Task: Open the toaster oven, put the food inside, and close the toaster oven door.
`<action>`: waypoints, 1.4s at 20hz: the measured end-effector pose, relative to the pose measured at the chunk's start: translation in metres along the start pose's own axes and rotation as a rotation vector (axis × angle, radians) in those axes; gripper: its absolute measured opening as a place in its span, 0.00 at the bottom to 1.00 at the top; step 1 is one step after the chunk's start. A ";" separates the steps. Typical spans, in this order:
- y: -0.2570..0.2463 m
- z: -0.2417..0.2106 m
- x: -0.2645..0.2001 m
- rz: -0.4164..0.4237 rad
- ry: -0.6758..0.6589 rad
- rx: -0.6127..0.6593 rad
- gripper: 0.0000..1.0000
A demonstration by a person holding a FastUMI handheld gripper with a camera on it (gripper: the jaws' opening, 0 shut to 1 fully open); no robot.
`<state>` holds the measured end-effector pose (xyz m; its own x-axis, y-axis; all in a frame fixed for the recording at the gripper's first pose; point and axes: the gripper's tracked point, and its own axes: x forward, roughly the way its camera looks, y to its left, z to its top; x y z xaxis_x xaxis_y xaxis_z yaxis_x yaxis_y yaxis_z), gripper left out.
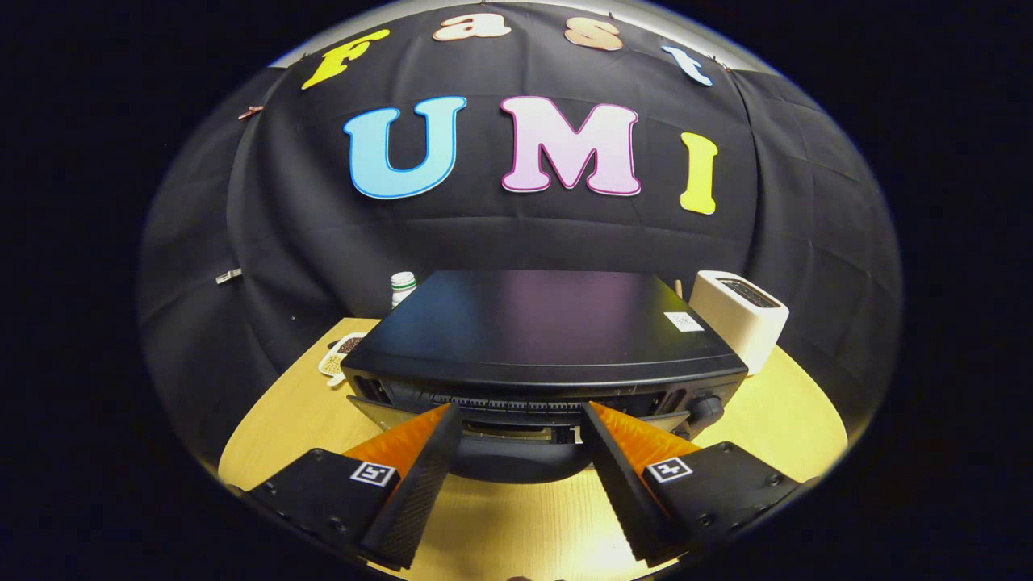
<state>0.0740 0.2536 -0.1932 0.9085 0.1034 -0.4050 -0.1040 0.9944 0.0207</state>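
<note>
The hand-held gripper was spread wide, its two fingers well apart and pinching nothing. Their tips sat close against the front of the toaster oven, at about 12 o'clock from the gripper, one tip at either end of the dark curved door handle; whether they actually touched the door could not be told. The door looked slightly ajar at its upper edge, tilted a little toward the gripper.

From the left, at roughly 10 o'clock from the fingers, a small pale dish lay on the desk just beside the oven's left rear corner, holding some brown and tan bits too small to identify. Just behind it, near 11 o'clock, a white bottle with a green band stood upright, partly hidden by the oven's top. The black oven itself filled the middle of the desk, with a small white sticker on its top right and a round knob at the right of its front. At 2 o'clock, a white toaster stood upright just beside the oven's right rear corner.
</note>
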 end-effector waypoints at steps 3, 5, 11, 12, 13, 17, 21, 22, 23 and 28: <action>0.001 -0.014 -0.012 0.001 0.024 0.030 0.97; 0.002 -0.020 -0.022 0.018 0.020 0.030 0.97; 0.004 -0.059 -0.042 0.046 0.089 -0.035 0.97; 0.003 -0.066 -0.046 0.052 0.102 -0.047 0.97; 0.002 -0.074 -0.049 0.060 0.119 -0.046 0.98; 0.004 -0.113 -0.061 0.104 0.229 -0.035 0.98; -0.004 -0.151 -0.067 0.133 0.338 -0.049 0.98; -0.005 -0.151 -0.069 0.143 0.340 -0.058 0.98; -0.006 -0.150 -0.071 0.154 0.333 -0.076 0.98; -0.029 -0.139 -0.083 0.178 0.314 -0.099 0.98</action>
<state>-0.0544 0.2132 -0.2871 0.7054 0.2471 -0.6643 -0.3022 0.9527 0.0335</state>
